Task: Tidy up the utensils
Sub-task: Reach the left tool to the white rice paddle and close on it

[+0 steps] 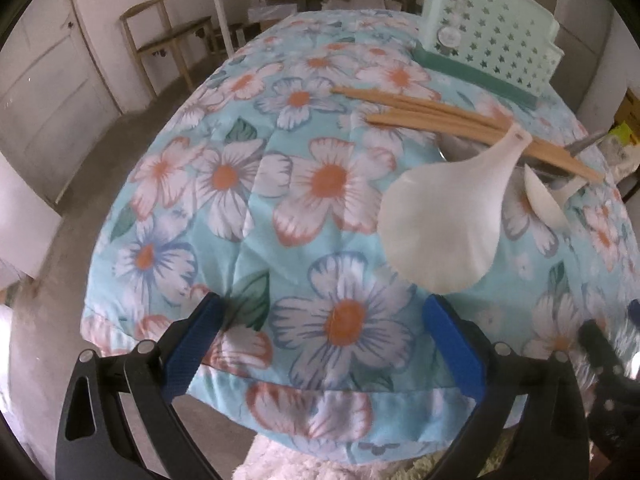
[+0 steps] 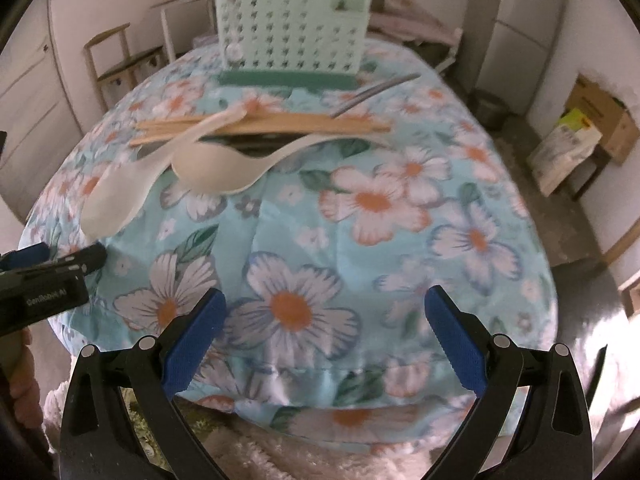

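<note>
waiting to start, the left gripper [image 1: 320, 344] and right gripper [image 2: 326, 340] have jaws wide apart, holding nothing. spoons [image 2: 212, 168] and chopsticks [image 2: 280, 124] lie piled before the green basket [image 2: 292, 28]; next, grab one.

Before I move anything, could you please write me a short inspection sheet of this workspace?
Surface: table under a floral cloth, wrinkled at the near edge.
Job's things: two white spoons, wooden chopsticks and a metal utensil piled together; perforated green utensil holder standing behind them.
Clutter: nothing seen.
Grippers: left gripper open, empty; right gripper open, empty; both above the near edge.
Cables: nothing seen.
Surroundings: wooden chair to the left, cardboard boxes to the right, concrete floor.
</note>
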`<action>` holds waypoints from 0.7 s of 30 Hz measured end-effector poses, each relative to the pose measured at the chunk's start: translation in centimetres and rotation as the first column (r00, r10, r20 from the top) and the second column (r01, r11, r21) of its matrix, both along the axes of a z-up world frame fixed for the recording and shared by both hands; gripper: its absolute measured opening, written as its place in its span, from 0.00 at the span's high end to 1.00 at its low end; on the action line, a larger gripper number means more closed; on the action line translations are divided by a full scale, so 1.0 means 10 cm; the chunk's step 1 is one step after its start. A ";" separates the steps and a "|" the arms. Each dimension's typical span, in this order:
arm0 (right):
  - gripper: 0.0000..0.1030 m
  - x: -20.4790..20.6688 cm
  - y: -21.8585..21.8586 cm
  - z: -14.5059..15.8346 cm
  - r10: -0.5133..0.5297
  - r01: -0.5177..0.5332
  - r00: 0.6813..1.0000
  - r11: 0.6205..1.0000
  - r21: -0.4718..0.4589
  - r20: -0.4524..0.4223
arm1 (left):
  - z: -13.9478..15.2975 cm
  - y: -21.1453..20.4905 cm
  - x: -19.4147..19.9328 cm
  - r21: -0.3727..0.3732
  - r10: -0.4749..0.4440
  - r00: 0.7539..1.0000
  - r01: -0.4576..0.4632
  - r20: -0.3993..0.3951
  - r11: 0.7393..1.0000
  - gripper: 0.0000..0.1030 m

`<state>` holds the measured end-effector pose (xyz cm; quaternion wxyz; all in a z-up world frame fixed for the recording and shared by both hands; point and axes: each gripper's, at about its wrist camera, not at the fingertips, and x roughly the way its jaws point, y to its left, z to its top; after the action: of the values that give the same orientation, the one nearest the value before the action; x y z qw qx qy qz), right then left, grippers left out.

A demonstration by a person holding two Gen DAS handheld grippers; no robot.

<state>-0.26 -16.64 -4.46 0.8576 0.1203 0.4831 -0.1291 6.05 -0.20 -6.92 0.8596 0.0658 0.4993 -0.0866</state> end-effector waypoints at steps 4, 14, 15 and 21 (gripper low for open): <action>0.08 0.07 0.01 -0.09 0.017 -0.017 1.000 1.000 0.015 -0.007 | -0.03 0.02 -0.07 -0.011 0.003 0.999 -0.002 0.041 1.000 0.04; 0.07 0.09 -0.02 -0.15 0.029 -0.030 1.000 0.999 0.039 0.012 | -0.03 0.05 -0.20 -0.008 0.017 0.998 -0.017 0.064 1.000 0.04; 0.07 0.09 -0.02 -0.15 0.031 -0.031 0.999 0.999 0.040 0.014 | -0.03 0.05 -0.22 -0.012 0.016 0.998 -0.015 0.058 1.000 0.04; 0.07 0.06 -0.02 -0.14 0.037 -0.038 0.999 0.998 0.043 0.024 | 0.25 0.20 -0.22 -0.201 -0.019 0.994 0.040 0.109 0.979 0.05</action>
<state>0.32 -16.86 -5.90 0.8627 0.1314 0.4779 -0.1009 3.85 1.83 -4.46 0.8859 -0.0101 0.4401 -0.1461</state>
